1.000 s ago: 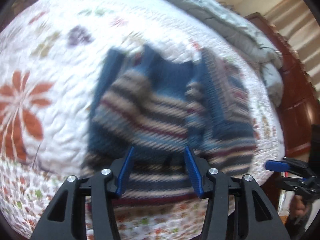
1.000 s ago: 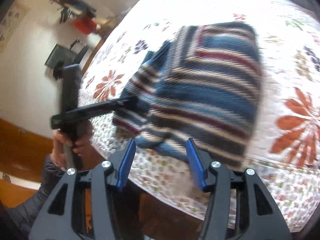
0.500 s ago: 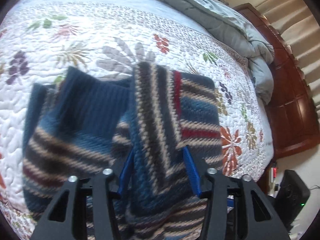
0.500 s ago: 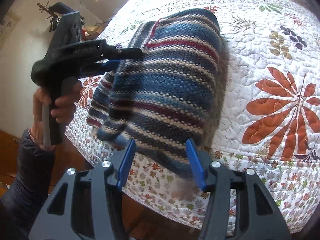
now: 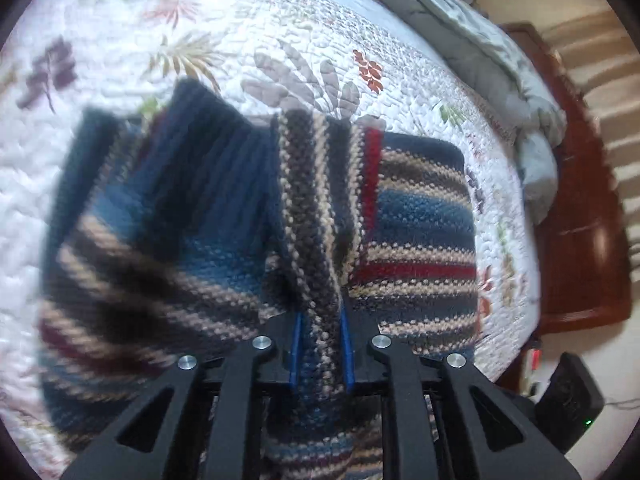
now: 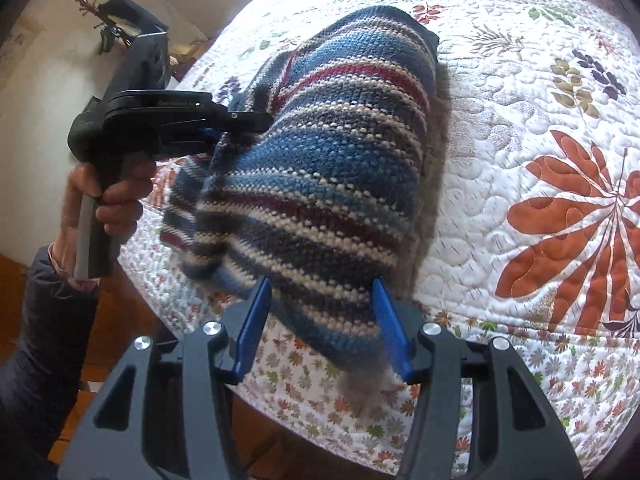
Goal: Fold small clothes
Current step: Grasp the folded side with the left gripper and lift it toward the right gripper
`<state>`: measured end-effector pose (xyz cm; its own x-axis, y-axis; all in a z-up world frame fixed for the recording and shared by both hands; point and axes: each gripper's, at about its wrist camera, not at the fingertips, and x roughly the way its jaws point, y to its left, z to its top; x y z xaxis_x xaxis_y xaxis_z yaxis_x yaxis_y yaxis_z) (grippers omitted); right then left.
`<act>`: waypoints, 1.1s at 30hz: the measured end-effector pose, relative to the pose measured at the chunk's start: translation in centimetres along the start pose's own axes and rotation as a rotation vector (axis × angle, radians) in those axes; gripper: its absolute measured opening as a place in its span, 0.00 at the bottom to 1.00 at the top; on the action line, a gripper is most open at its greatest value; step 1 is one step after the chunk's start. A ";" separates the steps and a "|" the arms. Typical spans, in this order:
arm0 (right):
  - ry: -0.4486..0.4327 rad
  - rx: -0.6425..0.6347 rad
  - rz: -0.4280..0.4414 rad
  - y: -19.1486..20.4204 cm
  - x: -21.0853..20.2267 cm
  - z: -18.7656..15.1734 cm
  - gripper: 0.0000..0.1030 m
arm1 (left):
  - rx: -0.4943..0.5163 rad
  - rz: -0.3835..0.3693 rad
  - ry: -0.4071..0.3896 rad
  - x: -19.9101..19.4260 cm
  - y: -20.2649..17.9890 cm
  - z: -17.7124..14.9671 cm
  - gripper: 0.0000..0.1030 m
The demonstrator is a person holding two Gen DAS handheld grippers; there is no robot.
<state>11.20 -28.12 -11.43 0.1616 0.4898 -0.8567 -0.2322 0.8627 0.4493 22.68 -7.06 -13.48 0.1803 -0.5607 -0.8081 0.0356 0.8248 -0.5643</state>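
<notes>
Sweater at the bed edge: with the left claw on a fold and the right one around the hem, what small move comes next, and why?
Probably close the right claw. Its jaws stand open around the sweater hem without pressing it, while the left claw has just been closing and now pinches a striped fold. With both ends held, the sweater could be lifted or folded evenly over the quilt.

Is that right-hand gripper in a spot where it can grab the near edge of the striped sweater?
Probably yes. The right gripper is open, with the striped sweater and its near edge between its blue fingers. Nothing blocks it; the left gripper pinches a fold farther left.
</notes>
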 end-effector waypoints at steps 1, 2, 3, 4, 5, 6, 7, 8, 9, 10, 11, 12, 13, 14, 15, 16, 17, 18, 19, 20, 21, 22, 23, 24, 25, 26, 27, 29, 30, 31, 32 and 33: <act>0.002 -0.002 -0.008 0.1 0.1 0.0 0.52 | -0.004 -0.016 -0.007 -0.1 0.0 0.0 0.16; 0.004 -0.004 -0.014 0.0 0.3 0.1 0.52 | 0.002 -0.033 -0.013 -0.3 -0.1 -0.1 0.19; 0.005 -0.006 -0.019 0.0 0.3 0.1 0.52 | 0.015 -0.037 -0.016 -0.7 -0.3 -0.3 0.24; 0.005 -0.004 -0.018 0.0 0.2 0.1 0.52 | 0.026 -0.026 -0.020 -1.1 -0.5 -0.5 0.28; 0.005 0.002 -0.007 -0.2 0.1 0.0 0.52 | 0.038 -0.002 -0.030 -1.8 -0.7 -0.9 0.38; 0.005 0.007 -0.002 -0.1 -0.1 0.0 0.52 | 0.051 0.012 -0.035 -2.4 -1.0 -1.2 0.49; 0.004 0.012 0.002 -0.2 -0.3 0.0 0.52 | 0.066 0.011 -0.042 -3.2 -1.2 -1.7 0.56; 0.003 0.018 0.006 -0.3 -0.4 -0.2 0.52 | 0.073 0.006 -0.045 -3.6 -1.3 -2.0 0.66; 0.003 0.021 0.008 -0.4 -0.5 -0.2 0.52 | 0.082 0.001 -0.044 -4.0 -1.4 -2.3 0.69; 0.002 0.021 0.008 -0.5 -0.5 -0.2 0.52 | 0.092 0.000 -0.037 -4.2 -1.3 -2.7 0.70; 0.001 0.018 0.008 -0.4 -0.5 -0.2 0.52 | 0.098 0.008 -0.022 -4.2 -1.2 -3.0 0.72; 0.001 0.014 0.009 -0.4 -0.5 -0.3 0.52 | 0.101 0.018 -0.009 -3.9 -1.1 -3.0 0.72; 0.002 0.011 0.008 -0.4 -0.5 -0.3 0.52 | 0.106 0.028 0.003 -3.7 -1.0 -3.2 0.72; 0.002 0.007 0.003 -0.3 -0.4 -0.3 0.52 | 0.108 0.042 0.014 -3.2 -0.8 -3.2 0.72; 0.002 0.004 -0.003 -0.2 -0.4 -0.3 0.52 | 0.105 0.047 0.022 -2.8 -0.6 -3.2 0.72; 0.002 0.002 -0.006 -0.1 -0.4 -0.4 0.52 | 0.103 0.039 0.029 -2.6 -0.5 -3.3 0.72; 0.003 0.003 -0.005 -0.2 -0.4 -0.4 0.52 | 0.098 0.015 0.043 -2.1 -0.4 -3.3 0.72; 0.005 0.005 -0.003 -0.2 -0.5 -0.4 0.52 | 0.098 -0.011 0.058 -1.6 -0.5 -3.4 0.70; 0.006 0.008 -0.001 -0.3 -0.5 -0.4 0.52 | 0.099 -0.028 0.070 -1.3 -0.7 -3.4 0.70; 0.007 0.011 -0.001 -0.3 -0.4 -0.3 0.52 | 0.105 -0.031 0.075 -1.0 -0.9 -3.5 0.70; 0.006 0.011 -0.002 -0.3 -0.5 -0.3 0.52 | 0.113 -0.028 0.079 -0.6 -1.1 -3.5 0.70; 0.006 0.011 -0.004 -0.3 -0.5 -0.3 0.52 | 0.122 -0.027 0.086 -0.3 -1.2 -3.7 0.70; 0.007 0.011 -0.004 -0.4 -0.5 -0.3 0.52 | 0.128 -0.030 0.098 0.2 -1.2 -3.8 0.71; 0.008 0.011 -0.004 -0.4 -0.5 -0.3 0.52 | 0.128 -0.034 0.100 0.4 -1.1 -3.8 0.71; 0.009 0.011 -0.005 -0.4 -0.4 -0.3 0.53 | 0.126 -0.039 0.097 0.5 -1.2 -3.8 0.70; 0.009 0.009 -0.006 -0.4 -0.3 -0.3 0.53 | 0.122 -0.056 0.094 0.4 -1.1 -3.8 0.66; 0.009 0.008 -0.006 -0.4 -0.3 -0.3 0.54 | 0.114 -0.077 0.094 0.1 -1.0 -3.9 0.58; 0.010 0.006 -0.009 -0.4 -0.1 -0.3 0.55 | 0.102 -0.108 0.093 -0.2 -0.5 -4.0 0.47; 0.011 0.007 -0.012 -0.5 0.1 -0.3 0.55 | 0.103 -0.107 0.092 -0.2 -0.4 -4.0 0.42; 0.012 0.009 -0.011 -0.5 0.1 -0.3 0.55 | 0.101 -0.104 0.090 0.0 -0.4 -3.9 0.41; 0.012 0.011 -0.009 -0.5 0.2 -0.3 0.55 | 0.101 -0.100 0.089 0.2 -0.3 -3.9 0.38; 0.012 0.013 -0.008 -0.6 0.2 -0.3 0.55 | 0.100 -0.094 0.085 0.3 -0.3 -3.9 0.34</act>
<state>11.09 -28.52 -11.94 0.1521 0.4816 -0.8631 -0.2184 0.8680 0.4459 18.88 -7.77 -14.17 0.0875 -0.6366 -0.7662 0.1465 0.7690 -0.6222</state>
